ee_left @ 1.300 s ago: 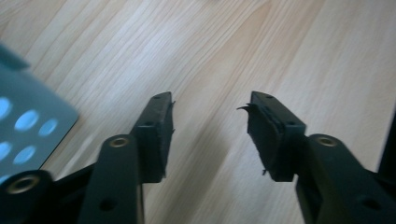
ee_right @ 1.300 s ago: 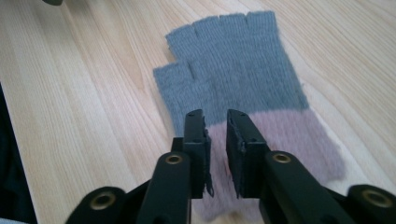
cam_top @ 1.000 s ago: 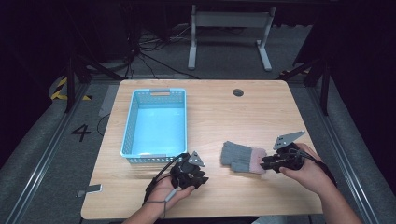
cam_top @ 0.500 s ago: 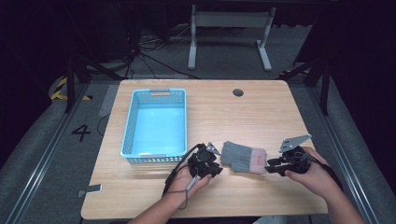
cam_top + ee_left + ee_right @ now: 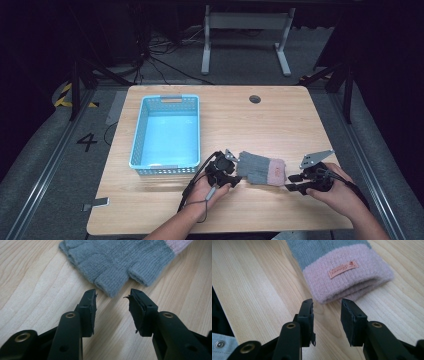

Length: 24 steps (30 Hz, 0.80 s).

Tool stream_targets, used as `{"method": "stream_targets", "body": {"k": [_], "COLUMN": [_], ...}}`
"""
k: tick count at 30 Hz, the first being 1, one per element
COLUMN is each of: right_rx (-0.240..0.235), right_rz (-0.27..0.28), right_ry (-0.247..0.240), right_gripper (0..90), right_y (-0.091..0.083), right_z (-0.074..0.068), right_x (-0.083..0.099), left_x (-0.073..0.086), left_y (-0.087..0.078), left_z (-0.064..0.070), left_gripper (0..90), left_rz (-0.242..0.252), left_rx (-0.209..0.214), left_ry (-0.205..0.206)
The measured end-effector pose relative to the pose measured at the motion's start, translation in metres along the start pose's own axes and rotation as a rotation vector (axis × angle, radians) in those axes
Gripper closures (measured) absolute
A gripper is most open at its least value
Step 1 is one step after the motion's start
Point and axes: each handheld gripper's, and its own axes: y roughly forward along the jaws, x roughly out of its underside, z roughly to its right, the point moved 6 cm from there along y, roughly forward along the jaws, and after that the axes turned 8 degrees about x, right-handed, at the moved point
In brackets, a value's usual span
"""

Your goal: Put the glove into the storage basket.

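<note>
A grey knitted fingerless glove (image 5: 258, 168) with a pink cuff lies flat on the table near the front, between my two grippers. My left gripper (image 5: 231, 169) stands open at the glove's finger end; the left gripper view has the grey glove (image 5: 117, 262) just ahead of the gripper (image 5: 112, 298), its jaws apart on either side of a finger stub. My right gripper (image 5: 291, 182) is open at the cuff end. In the right gripper view the pink cuff (image 5: 348, 277), with a small orange label, lies just beyond that gripper (image 5: 327, 305).
A light blue plastic basket (image 5: 167, 134) sits on the left half of the wooden table (image 5: 260, 122), close to my left hand. A round cable hole (image 5: 255, 99) is at the back. The table's front edge runs just under both forearms.
My left gripper has moved right up to the glove's finger end. The right gripper has shifted slightly forward and down toward the cuff. The glove has not moved.
</note>
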Motion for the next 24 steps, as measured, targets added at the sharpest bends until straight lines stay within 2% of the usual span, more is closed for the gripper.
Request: {"method": "stream_targets", "body": {"k": [1, 2, 6, 7, 12, 21, 24], "right_rx": [0.000, 0.001, 0.005, 0.005, 0.013, 0.006, 0.013], "right_rz": [-0.005, -0.011, -0.024, -0.029, -0.029, -0.036, -0.042], "right_ry": [-0.002, -0.004, -0.013, -0.013, -0.019, -0.041, -0.042], "right_gripper": [63.6, 63.6, 63.3, 63.3, 63.7, 67.6, 71.3], "right_y": [0.001, 0.002, 0.006, 0.006, 0.008, 0.013, 0.015], "right_z": [0.000, -0.001, -0.002, -0.002, -0.003, -0.009, -0.009], "right_x": [0.001, 0.001, 0.003, 0.003, 0.003, 0.000, 0.000], "left_x": [0.000, 0.000, -0.001, 0.000, 0.000, -0.004, -0.004], "left_y": [0.001, 0.002, 0.003, 0.004, 0.008, 0.009, 0.009], "left_z": [0.001, 0.000, 0.000, 0.000, -0.002, 0.004, 0.006], "left_gripper": [58.1, 58.5, 58.6, 58.6, 61.0, 75.4, 82.9], "left_rz": [-0.014, -0.020, -0.007, -0.017, -0.035, -0.051, -0.073], "left_rx": [0.011, 0.003, -0.011, -0.015, -0.019, -0.014, -0.006], "left_ry": [-0.005, -0.002, 0.006, 0.008, -0.008, 0.016, 0.027]}}
